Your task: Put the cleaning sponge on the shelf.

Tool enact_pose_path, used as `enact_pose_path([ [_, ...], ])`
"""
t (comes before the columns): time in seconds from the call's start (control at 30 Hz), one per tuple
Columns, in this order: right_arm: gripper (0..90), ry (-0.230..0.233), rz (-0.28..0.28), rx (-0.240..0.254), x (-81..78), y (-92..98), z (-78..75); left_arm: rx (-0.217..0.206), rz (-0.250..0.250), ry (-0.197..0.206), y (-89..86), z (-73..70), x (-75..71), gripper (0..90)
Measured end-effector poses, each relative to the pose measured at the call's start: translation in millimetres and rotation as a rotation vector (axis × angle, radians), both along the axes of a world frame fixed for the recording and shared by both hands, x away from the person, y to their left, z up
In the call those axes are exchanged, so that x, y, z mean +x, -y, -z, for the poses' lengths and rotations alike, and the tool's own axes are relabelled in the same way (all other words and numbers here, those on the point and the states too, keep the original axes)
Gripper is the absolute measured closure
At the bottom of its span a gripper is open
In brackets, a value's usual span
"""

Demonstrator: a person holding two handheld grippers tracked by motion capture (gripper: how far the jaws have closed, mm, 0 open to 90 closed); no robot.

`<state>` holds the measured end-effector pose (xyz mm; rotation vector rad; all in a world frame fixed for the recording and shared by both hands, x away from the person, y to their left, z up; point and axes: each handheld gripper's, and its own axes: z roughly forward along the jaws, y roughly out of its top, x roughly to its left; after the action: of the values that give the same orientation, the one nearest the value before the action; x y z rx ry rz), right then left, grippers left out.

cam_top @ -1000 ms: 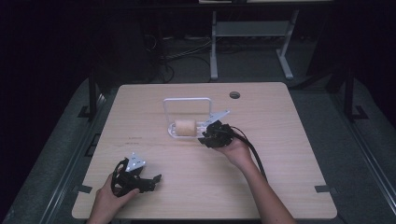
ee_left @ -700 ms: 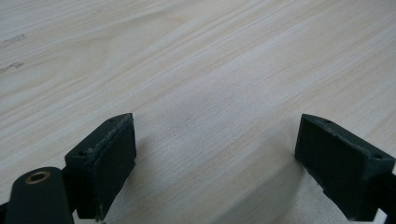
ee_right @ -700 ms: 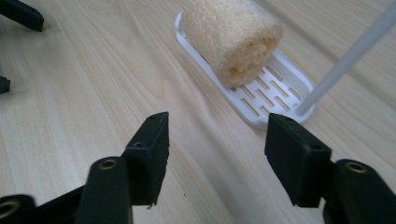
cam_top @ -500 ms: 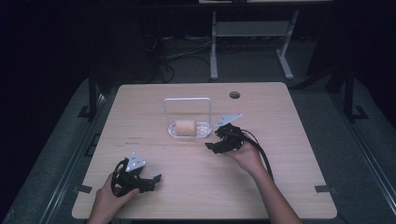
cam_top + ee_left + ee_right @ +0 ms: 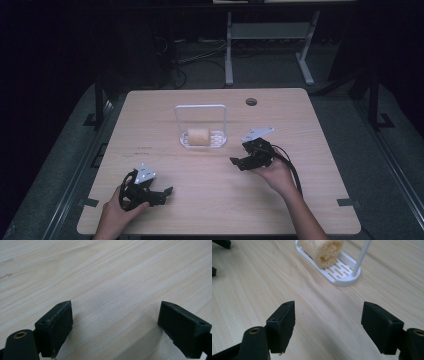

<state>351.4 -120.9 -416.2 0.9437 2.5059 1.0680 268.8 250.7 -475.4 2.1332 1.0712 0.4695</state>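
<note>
One soft, spongy cylindrical roll (image 5: 323, 251) on slotted white plastic tray (image 5: 342, 273)

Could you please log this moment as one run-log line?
right gripper: jaws just opened, empty, beside rack | roll: lying on white rack | left gripper: open, empty, over table

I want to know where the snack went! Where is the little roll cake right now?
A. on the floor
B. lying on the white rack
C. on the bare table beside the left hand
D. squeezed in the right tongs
B: the roll cake lies on the slotted base of the white rack, and the right tongs stand open and empty over bare wood, short of it.
</note>
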Motion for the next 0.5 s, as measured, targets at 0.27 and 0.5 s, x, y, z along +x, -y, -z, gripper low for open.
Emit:
enact_pose_path([
  [0.27,21.4,0.009,0.032,-0.002,-13.6,16.6,3.8,0.002,0.001,0.001,-0.1,0.0,0.1,11.9],
  [0.5,18.6,0.025,0.059,-0.009,-28.0,30.7,8.1,-0.001,0.000,0.000,0.0,0.0,0.0,11.8],
])
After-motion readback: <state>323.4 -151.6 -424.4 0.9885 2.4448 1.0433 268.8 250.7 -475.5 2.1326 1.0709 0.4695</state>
